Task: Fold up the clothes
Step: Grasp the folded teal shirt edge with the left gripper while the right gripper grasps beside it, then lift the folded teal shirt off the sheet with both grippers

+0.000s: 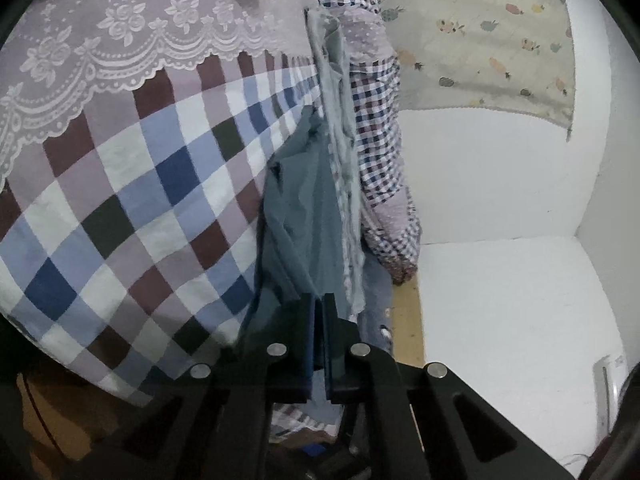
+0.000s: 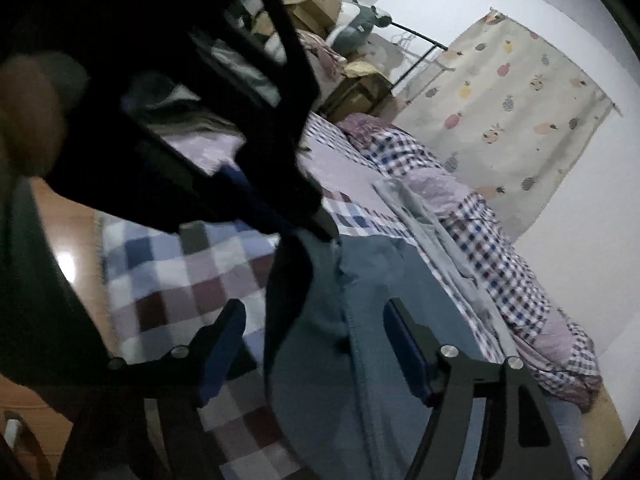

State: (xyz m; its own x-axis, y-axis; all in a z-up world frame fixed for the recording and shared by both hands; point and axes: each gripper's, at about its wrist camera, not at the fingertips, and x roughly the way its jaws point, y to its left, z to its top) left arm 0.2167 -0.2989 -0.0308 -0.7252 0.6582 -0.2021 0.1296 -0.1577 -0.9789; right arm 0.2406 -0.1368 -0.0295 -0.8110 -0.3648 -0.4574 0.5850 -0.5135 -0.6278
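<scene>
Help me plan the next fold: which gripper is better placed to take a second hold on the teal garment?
Right, probably. The right gripper is open, its fingers straddling the teal garment over the checked bedspread. The left gripper is shut on the cloth, so it can't regrasp.

A bed is covered by a checked sheet (image 1: pixel 132 200) in white, blue, maroon and dark squares, with a strip of pale lace (image 1: pixel 100 44) laid across its upper part. A small-checked quilt (image 2: pixel 492 240) is bunched along the far side of the bed, against a white wall (image 1: pixel 500 184). A cream curtain (image 2: pixel 516 104) printed with pineapples is hung on that wall. Cardboard boxes (image 2: pixel 316 4) are stacked beyond the head of the bed, and a grey soft toy (image 2: pixel 360 24) is set beside them. A wooden floor (image 2: pixel 76 240) is seen beside the bed.
</scene>
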